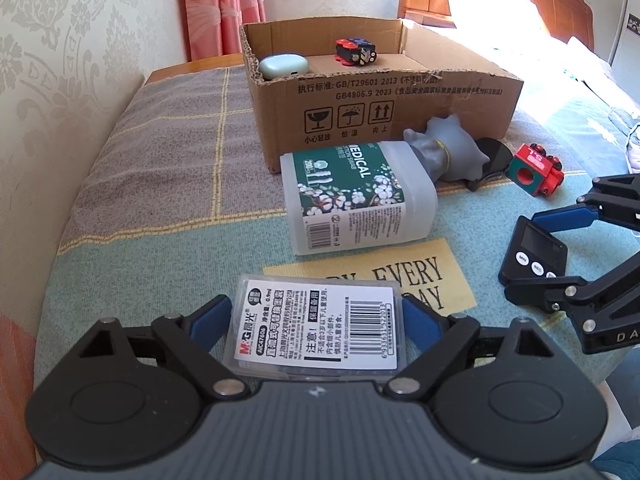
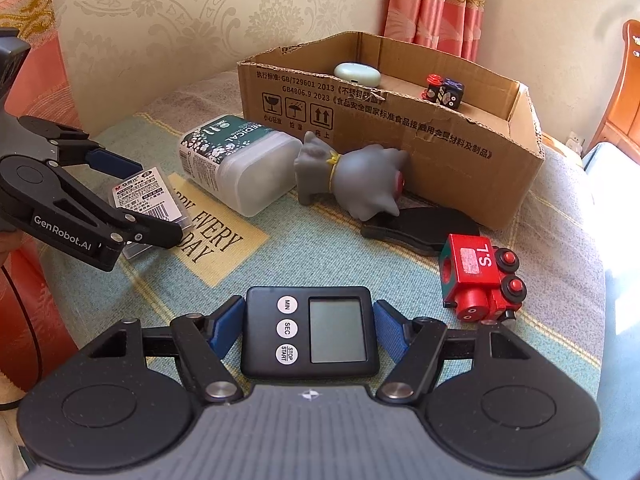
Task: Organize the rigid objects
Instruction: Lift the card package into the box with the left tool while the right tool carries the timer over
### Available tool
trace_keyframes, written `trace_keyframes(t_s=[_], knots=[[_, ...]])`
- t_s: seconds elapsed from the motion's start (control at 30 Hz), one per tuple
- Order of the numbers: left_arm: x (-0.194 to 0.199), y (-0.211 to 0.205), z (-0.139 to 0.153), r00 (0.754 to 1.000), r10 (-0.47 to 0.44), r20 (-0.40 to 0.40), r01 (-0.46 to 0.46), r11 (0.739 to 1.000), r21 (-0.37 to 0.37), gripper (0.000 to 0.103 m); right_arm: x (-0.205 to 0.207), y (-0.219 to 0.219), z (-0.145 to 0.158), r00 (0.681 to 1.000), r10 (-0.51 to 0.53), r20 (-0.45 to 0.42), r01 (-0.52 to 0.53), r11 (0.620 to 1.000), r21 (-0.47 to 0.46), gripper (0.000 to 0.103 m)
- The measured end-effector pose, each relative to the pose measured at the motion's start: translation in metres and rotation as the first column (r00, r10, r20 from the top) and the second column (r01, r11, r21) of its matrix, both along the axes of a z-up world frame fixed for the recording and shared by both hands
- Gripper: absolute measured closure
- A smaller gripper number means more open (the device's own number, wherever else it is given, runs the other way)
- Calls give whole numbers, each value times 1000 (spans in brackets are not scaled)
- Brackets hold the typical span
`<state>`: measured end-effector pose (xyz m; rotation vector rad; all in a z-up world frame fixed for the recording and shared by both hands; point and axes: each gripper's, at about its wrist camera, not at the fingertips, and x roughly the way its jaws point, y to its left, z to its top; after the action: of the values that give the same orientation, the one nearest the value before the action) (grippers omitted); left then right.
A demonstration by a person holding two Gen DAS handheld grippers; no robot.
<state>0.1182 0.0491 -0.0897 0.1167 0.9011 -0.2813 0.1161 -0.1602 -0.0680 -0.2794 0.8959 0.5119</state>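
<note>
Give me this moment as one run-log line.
left tongs: around refill case | right tongs: around timer | cardboard box: earbud case, dark toy inside | both items on cloth

Corrugated cardboard box [image 1: 400, 120] (torn rim), woven cloth cover [image 1: 160, 184], frosted plastic bottle [image 1: 356, 196], glossy timer [image 2: 310, 332]

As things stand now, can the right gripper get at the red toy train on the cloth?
Probably not yet. The right gripper has its pads around the black timer, so it is occupied. The red toy train lies close on its right, with nothing between them.
</note>
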Motion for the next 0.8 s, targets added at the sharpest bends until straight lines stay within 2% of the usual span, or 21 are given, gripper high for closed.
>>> trace_keyframes(t_s=[0.2, 0.37, 0.8], knots=[[-6, 1, 8, 1000, 6, 4, -6, 1000, -2, 13, -1, 0, 1, 1000, -9, -8, 9, 1000, -2, 29], [-11, 1, 27, 999, 5, 32, -5, 1000, -9, 13, -2, 2, 5, 1000, -3, -2, 3, 1000, -17, 29], [-4, -11, 78, 991, -14, 136, 18, 999, -31, 13, 6, -9, 51, 995, 20, 93, -16, 999, -36, 29]])
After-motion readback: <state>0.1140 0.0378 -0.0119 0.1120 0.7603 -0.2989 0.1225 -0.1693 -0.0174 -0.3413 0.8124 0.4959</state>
